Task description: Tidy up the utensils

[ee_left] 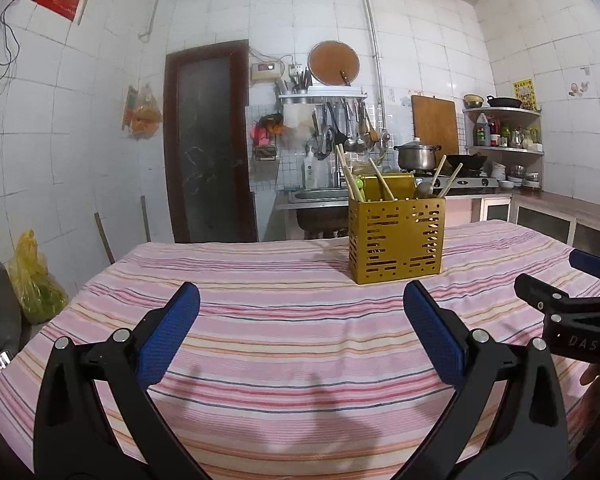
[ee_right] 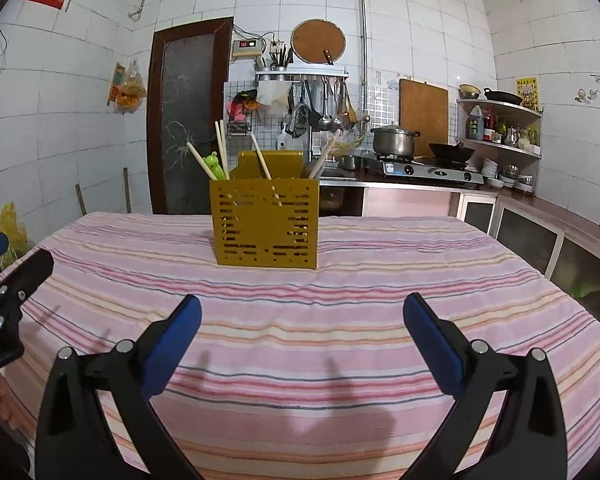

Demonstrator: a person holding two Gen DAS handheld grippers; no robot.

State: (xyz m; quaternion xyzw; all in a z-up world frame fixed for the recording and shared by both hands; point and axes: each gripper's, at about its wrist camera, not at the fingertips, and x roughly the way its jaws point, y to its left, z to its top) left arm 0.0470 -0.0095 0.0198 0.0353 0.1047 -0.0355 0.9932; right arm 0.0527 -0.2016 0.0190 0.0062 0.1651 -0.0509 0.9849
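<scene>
Both grippers empty. Your left gripper (ee_left: 300, 332) hangs over the near part of the pink striped tablecloth (ee_left: 284, 344) with its blue-padded fingers (ee_left: 168, 332) spread wide, nothing between them. Your right gripper (ee_right: 302, 340) matches it: fingers apart, holding nothing, low over the same cloth.

The gold perforated metal utensil caddy (ee_right: 266, 226) stands upright toward the far middle of the table, well apart from both grippers. In it: pale wooden chopsticks (ee_right: 222, 148) leaning left, a green frog-shaped plastic piece (ee_right: 213, 164) beside them, more wooden handles (ee_left: 381, 184) toward the middle and right, and a metal spoon (ee_left: 424, 189) whose bowl shows above the rim in the left view. No loose utensil shows on the cloth in either view.

Judgement: the sorting looks finished or nearly so; the step in hand is probably a check, or a reach into the caddy to regroup pieces.

If you reach in:
- Come from above, fingers lined up with the handle's lean, not straight down.
- Pinch high on one handle only; the chopsticks stand close together and a wide grab may catch two.
- Steady the caddy's wall with your other gripper; it looks light and could slide or tip on the cloth.
- Lift slowly so neighbours do not snag.
</scene>
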